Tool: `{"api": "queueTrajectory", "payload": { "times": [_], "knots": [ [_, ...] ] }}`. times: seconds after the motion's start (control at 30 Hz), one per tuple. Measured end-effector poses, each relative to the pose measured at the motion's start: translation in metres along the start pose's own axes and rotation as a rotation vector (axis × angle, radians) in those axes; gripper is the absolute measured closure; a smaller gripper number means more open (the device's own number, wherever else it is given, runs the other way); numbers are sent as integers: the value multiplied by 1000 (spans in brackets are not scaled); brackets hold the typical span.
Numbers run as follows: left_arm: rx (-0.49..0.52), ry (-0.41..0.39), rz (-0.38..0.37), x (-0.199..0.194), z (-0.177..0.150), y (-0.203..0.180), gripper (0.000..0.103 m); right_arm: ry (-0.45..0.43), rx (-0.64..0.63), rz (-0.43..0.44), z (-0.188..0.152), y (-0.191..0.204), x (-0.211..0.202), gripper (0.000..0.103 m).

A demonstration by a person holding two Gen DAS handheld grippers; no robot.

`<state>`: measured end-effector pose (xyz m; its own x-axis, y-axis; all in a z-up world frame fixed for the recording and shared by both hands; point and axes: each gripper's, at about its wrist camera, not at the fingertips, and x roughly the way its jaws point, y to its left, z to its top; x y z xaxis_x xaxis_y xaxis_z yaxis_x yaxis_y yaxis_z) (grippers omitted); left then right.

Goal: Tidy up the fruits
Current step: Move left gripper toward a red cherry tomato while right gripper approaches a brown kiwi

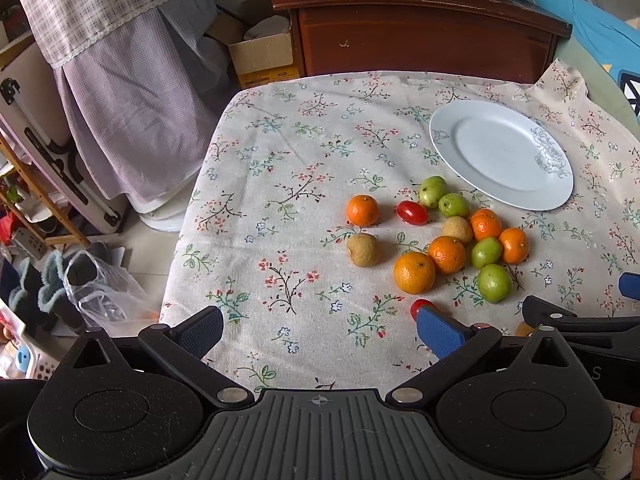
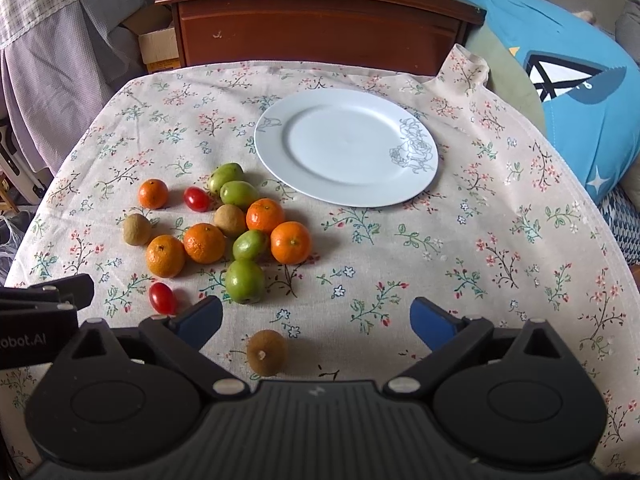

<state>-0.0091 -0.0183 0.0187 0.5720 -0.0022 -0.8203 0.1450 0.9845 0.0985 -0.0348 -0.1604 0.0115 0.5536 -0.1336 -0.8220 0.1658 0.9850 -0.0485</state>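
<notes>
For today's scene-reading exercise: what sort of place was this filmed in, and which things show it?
Most likely a lived-in home, not a lab: a floral tablecloth covers the table, a wooden cabinet stands behind it, and slippers sit on the cluttered floor.

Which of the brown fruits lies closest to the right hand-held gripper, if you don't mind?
The brown fruit lying alone between the right hand-held gripper fingers; the other two sit up in the cluster.

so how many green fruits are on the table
4, all in the cluster left of the plate: two side by side nearest its rim, one mid-cluster between oranges, one closest to the tongs. None looks hidden.
</notes>
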Motion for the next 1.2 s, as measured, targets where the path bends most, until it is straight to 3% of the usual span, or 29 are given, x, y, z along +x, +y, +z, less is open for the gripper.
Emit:
{"api": "queueTrajectory", "payload": {
  "times": [0.57,1.0,1.2],
  "knots": [
    [-9,7,-7,0,0,1,0,-3,3,17,0,1,1,4],
    [43,-24,-62,-2,4,-1,0,-13,-4,28,-1,0,2,3],
    [72,-54,-88,-1,16,10,0,-75,55,38,2,-17,-5,1]
  ]
}}
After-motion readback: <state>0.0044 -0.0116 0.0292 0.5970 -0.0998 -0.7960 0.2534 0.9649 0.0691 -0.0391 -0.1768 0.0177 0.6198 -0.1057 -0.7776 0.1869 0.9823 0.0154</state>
